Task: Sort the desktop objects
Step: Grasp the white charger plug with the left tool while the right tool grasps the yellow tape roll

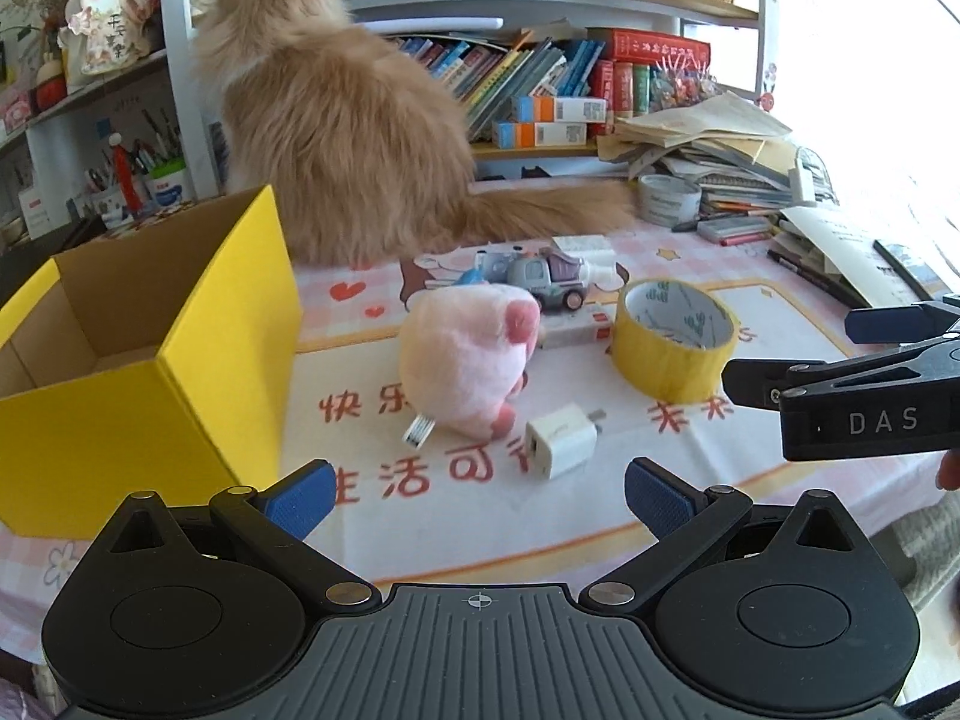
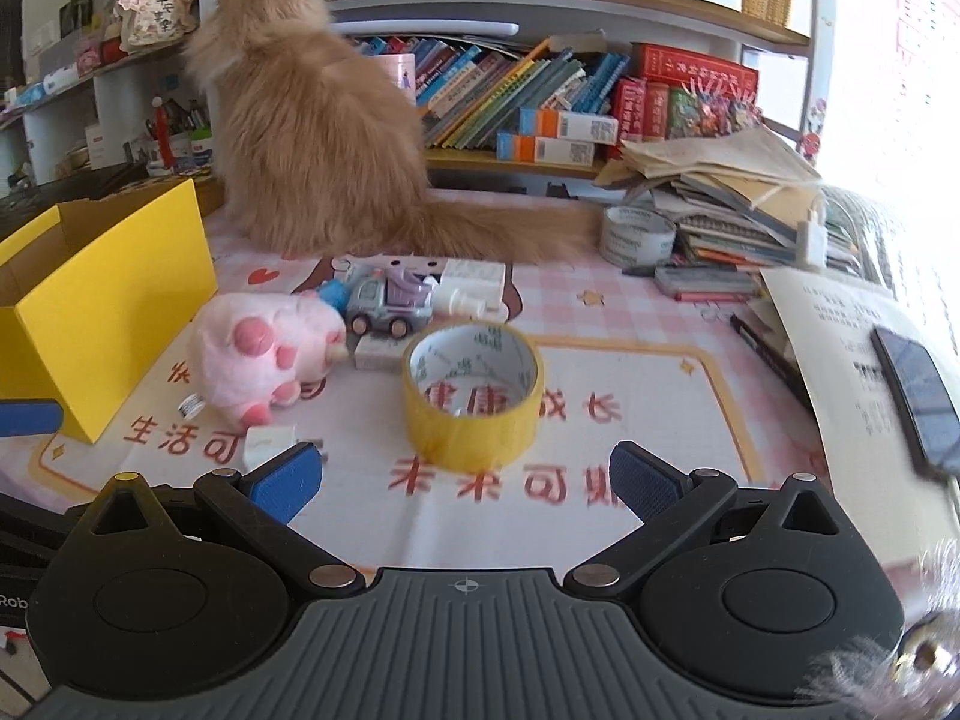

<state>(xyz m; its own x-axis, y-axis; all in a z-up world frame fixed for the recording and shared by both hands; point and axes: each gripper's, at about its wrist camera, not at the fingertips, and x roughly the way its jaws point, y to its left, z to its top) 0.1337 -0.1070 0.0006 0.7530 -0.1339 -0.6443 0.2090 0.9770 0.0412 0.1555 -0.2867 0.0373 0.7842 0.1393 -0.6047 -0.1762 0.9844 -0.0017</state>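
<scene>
A yellow tape roll [image 2: 472,394] [image 1: 675,339] stands on the printed desk mat, just ahead of my open, empty right gripper [image 2: 465,483]. A pink plush toy [image 1: 465,360] [image 2: 264,354] lies in the middle, with a white charger cube [image 1: 561,440] [image 2: 268,444] in front of it. My left gripper [image 1: 480,501] is open and empty, close to the charger. A grey toy truck [image 1: 549,282] [image 2: 387,303] and a white eraser [image 1: 573,330] lie behind. An open yellow box [image 1: 150,354] [image 2: 90,300] stands at the left. The right gripper also shows in the left wrist view [image 1: 792,354].
An orange long-haired cat [image 1: 342,120] [image 2: 312,138] sits at the back of the desk, tail stretched right. A grey tape roll [image 2: 638,234], stacked books and papers [image 2: 720,192], pens and a phone [image 2: 918,396] fill the right side. Bookshelves stand behind.
</scene>
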